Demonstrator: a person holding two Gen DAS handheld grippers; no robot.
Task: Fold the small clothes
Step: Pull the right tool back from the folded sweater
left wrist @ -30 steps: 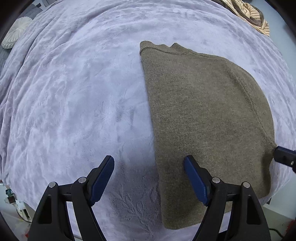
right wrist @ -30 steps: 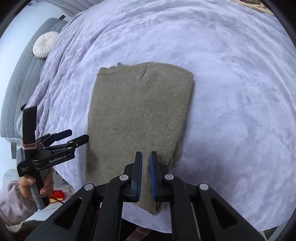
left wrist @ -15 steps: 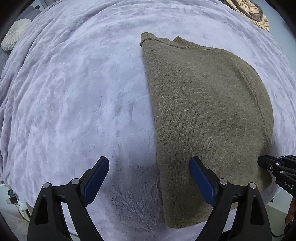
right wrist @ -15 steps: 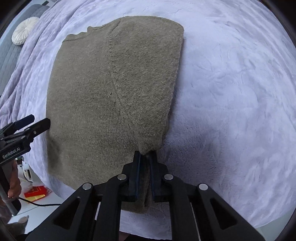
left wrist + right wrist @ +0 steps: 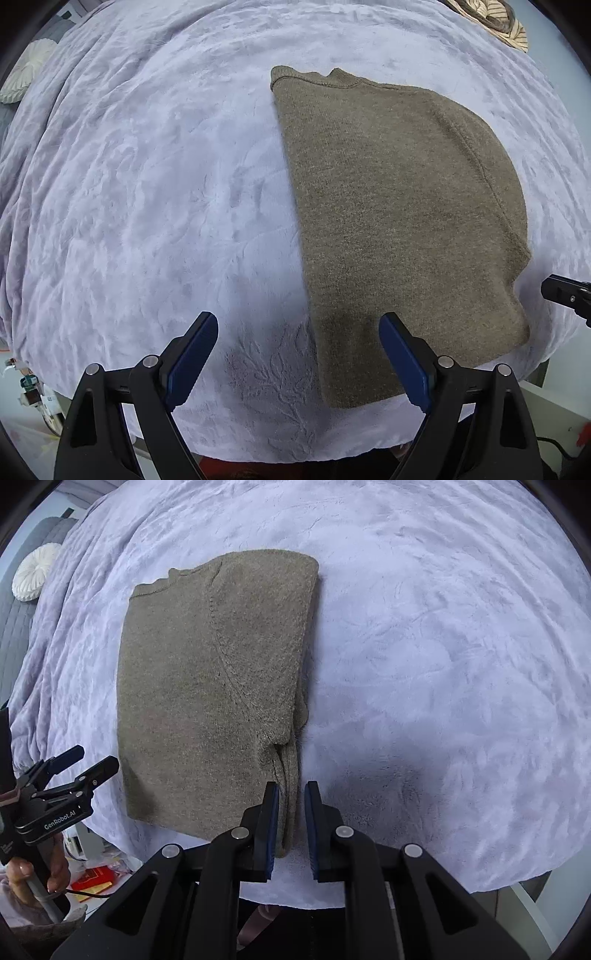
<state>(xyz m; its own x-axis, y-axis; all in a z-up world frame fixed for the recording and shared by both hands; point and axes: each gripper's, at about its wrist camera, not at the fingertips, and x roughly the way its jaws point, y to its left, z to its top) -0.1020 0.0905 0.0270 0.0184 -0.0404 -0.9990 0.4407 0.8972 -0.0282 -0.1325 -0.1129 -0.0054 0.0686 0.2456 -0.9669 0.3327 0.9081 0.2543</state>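
Note:
An olive-brown knitted sweater lies flat on the lavender blanket, both sides folded in and the neckline at the far end. My left gripper hangs open and wide above its near left corner, touching nothing; the right wrist view shows it in a hand at the left. My right gripper is over the near right corner. Its jaws are opening, and the folded sleeve cuff lies loose between them, not pressed. One black tip of it shows in the left wrist view.
The blanket covers a bed that drops off at the near edge. A white round cushion lies far left, by a grey quilted headboard. Striped cloth sits at the far right. Red items and a cable are on the floor.
The right gripper came down on the sleeve end with its jaws shut, then parted them and drew back a little. The left gripper spread wider and rose slightly.

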